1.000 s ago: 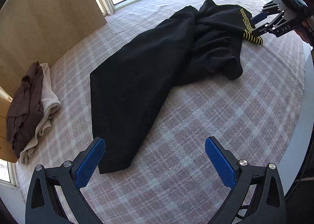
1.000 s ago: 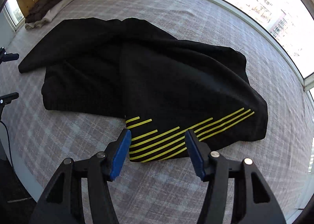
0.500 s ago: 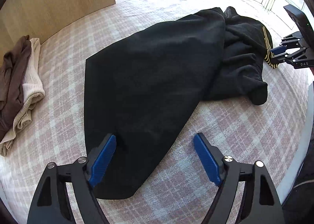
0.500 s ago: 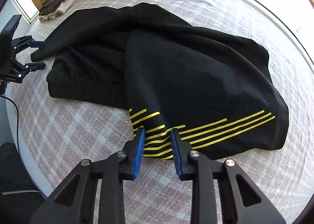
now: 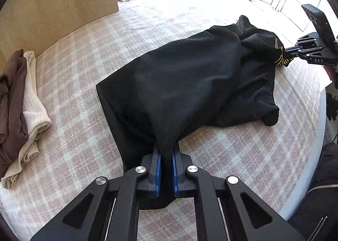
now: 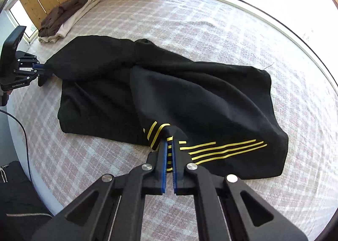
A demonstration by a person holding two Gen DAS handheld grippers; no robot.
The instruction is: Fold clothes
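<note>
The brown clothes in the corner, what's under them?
A cream knitted garment lies under the brown clothes, sticking out along one side. Both rest on the checked cover. Anything else beneath the pile is hidden.

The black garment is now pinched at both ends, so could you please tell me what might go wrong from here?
1. The left hand-held gripper pinches only a narrow bunch of the black garment; the cloth may slip out on lifting.
2. The right hand-held gripper grips a small tuck at the yellow stripes, while the middle lies twisted, so a fold could set in crooked.
3. Sweeping the garment sideways might disturb the folded clothes nearby.
</note>
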